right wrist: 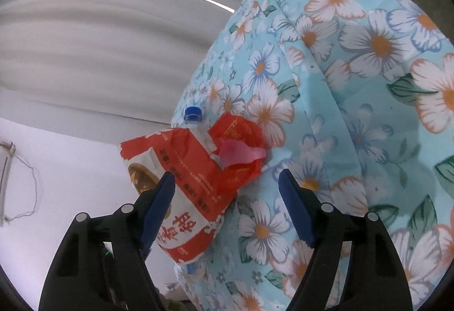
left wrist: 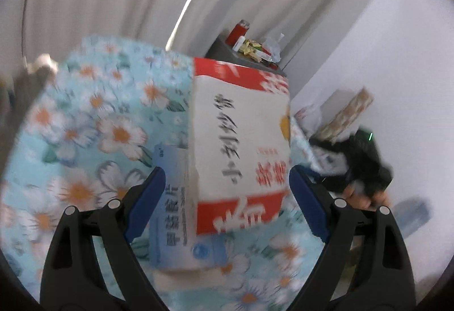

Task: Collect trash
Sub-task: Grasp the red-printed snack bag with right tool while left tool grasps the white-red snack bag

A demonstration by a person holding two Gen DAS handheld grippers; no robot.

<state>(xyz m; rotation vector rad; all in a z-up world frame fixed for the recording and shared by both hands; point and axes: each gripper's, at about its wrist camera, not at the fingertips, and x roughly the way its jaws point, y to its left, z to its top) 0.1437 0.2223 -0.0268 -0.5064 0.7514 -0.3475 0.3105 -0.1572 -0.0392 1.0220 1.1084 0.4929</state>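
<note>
In the left wrist view my left gripper [left wrist: 227, 191] is open, its blue fingers on either side of a red and white carton [left wrist: 241, 135] with black writing. A light blue box [left wrist: 176, 214] lies beside and under the carton. Both rest on the flowered blue bedcover [left wrist: 85, 126]. In the right wrist view my right gripper [right wrist: 227, 203] is open over the same bedcover [right wrist: 354, 112]. Between and ahead of its fingers lie a crumpled red and white wrapper [right wrist: 184, 191], an orange-red packet [right wrist: 238, 152] with a pink scrap, and a blue-capped plastic bottle [right wrist: 194, 119].
A dark side table [left wrist: 227, 54] behind the bed carries a red jar [left wrist: 238, 31] and loose wrappers. A patterned box [left wrist: 349, 112] leans at the white wall. The other gripper's dark body and a hand [left wrist: 366, 177] show at right. Pale curtains hang behind.
</note>
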